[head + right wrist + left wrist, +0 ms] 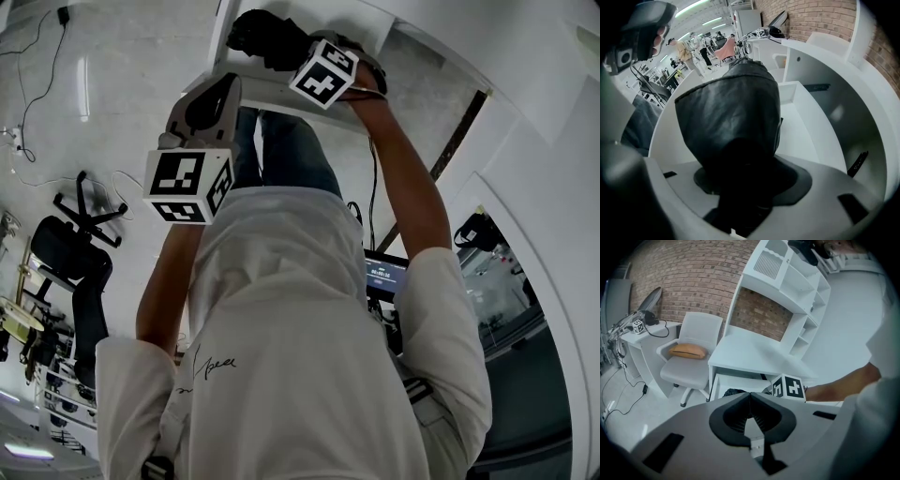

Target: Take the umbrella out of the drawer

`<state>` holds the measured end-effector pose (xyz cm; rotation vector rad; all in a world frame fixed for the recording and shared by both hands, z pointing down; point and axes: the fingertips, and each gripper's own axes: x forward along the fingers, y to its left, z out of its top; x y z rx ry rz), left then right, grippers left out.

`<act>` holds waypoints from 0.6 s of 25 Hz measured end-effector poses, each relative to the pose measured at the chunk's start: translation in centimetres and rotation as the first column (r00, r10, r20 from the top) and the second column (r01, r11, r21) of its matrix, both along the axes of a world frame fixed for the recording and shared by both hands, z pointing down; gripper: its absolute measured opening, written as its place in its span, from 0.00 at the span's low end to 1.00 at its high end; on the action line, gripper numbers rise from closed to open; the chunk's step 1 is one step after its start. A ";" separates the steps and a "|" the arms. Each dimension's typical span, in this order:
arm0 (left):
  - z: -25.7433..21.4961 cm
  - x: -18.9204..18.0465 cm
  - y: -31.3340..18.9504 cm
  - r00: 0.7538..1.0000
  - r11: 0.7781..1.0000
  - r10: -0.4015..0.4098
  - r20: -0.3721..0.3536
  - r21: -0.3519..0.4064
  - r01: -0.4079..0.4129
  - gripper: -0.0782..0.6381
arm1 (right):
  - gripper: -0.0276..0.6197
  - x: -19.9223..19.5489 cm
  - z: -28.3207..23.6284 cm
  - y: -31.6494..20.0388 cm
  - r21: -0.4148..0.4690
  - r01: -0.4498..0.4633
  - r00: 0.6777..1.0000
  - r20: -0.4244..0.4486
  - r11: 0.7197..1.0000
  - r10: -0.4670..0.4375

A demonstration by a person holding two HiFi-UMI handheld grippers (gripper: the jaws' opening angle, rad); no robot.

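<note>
Umbrella (pixel 733 112) pinched between jaws of our right gripper (pixel 740 185) | drawer (pixel 808 124) open just beyond them | our left gripper (pixel 751 401) jaws pressed together

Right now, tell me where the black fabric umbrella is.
Right gripper view, centre: the black fabric umbrella is clamped in the right gripper, at the open white drawer.

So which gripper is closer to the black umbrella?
The right. The right gripper is shut on the umbrella, holding it over the open drawer. The left gripper hangs back from the desk, shut and holding nothing.
</note>
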<state>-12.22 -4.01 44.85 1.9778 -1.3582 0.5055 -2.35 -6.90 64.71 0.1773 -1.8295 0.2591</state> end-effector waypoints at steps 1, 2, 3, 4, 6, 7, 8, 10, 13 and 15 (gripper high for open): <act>0.0 0.1 0.1 1.000 1.000 0.000 0.000 0.001 0.000 0.13 | 0.41 0.0 -0.1 0.1 0.001 0.001 1.000 0.002 1.000 -0.001; 0.0 0.2 0.1 1.000 1.000 0.000 0.000 0.001 0.000 0.13 | 0.41 0.1 -0.2 0.1 0.003 0.002 1.000 0.002 1.000 -0.002; -0.1 0.3 0.2 1.000 1.000 0.000 -0.001 0.001 0.000 0.13 | 0.41 0.1 -0.4 0.1 0.003 0.003 1.000 0.001 1.000 -0.003; -0.2 0.4 0.2 1.000 1.000 0.001 -0.002 0.001 -0.001 0.13 | 0.41 0.2 -0.5 0.1 0.004 0.001 1.000 0.002 1.000 -0.001; -0.4 0.5 0.2 1.000 1.000 0.002 -0.003 0.004 -0.002 0.13 | 0.41 0.3 -0.9 0.0 0.003 -0.007 1.000 0.008 1.000 0.007; -0.6 0.6 0.2 1.000 1.000 0.002 -0.004 0.007 -0.002 0.13 | 0.41 0.4 -1.1 0.1 0.003 -0.011 1.000 0.011 1.000 0.011; -0.8 0.7 0.2 1.000 1.000 0.002 -0.005 0.010 -0.002 0.13 | 0.41 0.6 -1.3 0.1 0.002 -0.015 1.000 0.015 1.000 0.015; -1.3 0.9 0.2 1.000 1.000 -0.001 -0.010 0.015 0.001 0.13 | 0.41 0.9 -1.7 0.3 0.001 -0.014 1.000 0.020 1.000 0.014; -1.7 0.9 0.2 1.000 1.000 0.004 -0.014 0.020 -0.003 0.13 | 0.41 1.0 -2.0 0.6 0.007 -0.002 1.000 0.020 1.000 0.002; -2.1 1.0 0.1 1.000 1.000 0.010 -0.013 0.026 -0.010 0.13 | 0.41 0.9 -2.4 0.6 0.010 -0.004 1.000 0.021 1.000 0.004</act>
